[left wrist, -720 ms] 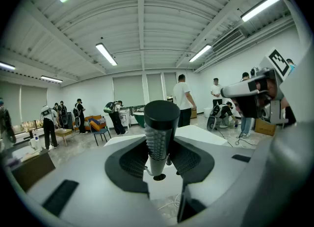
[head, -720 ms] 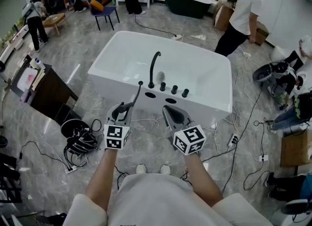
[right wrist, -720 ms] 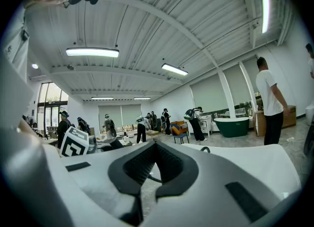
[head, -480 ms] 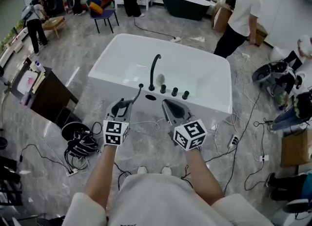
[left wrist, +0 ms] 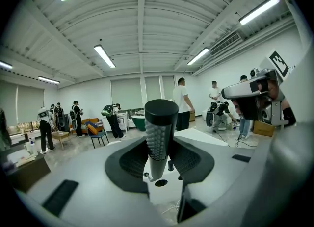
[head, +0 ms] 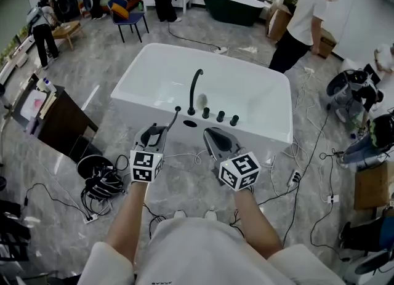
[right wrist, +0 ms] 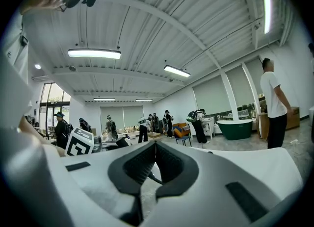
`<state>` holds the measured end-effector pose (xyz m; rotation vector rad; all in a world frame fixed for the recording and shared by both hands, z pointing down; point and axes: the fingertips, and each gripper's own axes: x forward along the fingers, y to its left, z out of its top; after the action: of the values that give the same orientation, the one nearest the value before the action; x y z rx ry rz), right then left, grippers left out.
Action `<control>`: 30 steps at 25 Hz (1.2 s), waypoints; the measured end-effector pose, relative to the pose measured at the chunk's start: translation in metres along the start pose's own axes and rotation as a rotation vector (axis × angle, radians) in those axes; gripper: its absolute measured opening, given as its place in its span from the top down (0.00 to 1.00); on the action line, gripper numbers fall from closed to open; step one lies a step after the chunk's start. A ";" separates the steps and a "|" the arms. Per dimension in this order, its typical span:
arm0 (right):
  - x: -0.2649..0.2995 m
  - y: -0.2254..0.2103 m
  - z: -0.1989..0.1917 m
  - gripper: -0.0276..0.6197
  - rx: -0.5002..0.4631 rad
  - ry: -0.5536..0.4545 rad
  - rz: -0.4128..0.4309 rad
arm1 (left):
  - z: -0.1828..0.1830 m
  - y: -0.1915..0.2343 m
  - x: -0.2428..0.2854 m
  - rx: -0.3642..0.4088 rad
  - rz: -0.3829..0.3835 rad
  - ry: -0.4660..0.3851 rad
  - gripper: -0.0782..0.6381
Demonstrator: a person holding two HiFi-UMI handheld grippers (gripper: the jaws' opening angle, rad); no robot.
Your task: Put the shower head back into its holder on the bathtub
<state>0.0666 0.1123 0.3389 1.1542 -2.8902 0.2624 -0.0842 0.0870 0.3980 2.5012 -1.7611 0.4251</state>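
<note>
Gripping one shower head [left wrist: 159,133], left claw [head: 155,137]; three knobs [head: 220,115].

The left gripper [left wrist: 159,161] squeezes the shower head [left wrist: 160,123] between its two dark pads. The shower head stands up straight. It has a round black top and a bumpy grey side. Just under it, at 6 o'clock, is a dark hole [left wrist: 161,183] in the rim of the white bathtub [left wrist: 153,191]. The right gripper [left wrist: 240,92] is up in the air at 3 o'clock. A blue chair [left wrist: 98,134] and some people are far off at 9 o'clock.
</note>
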 end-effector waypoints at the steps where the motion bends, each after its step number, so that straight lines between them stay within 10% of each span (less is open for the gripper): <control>1: 0.000 0.001 -0.001 0.93 0.001 0.001 -0.002 | 0.000 0.001 0.000 -0.006 -0.002 -0.002 0.70; 30: 0.042 0.025 0.008 0.93 -0.004 -0.006 -0.107 | -0.001 0.038 0.015 -0.033 -0.126 -0.043 0.70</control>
<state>0.0194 0.1004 0.3307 1.3056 -2.8201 0.2503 -0.1152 0.0605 0.3985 2.5984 -1.5981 0.3349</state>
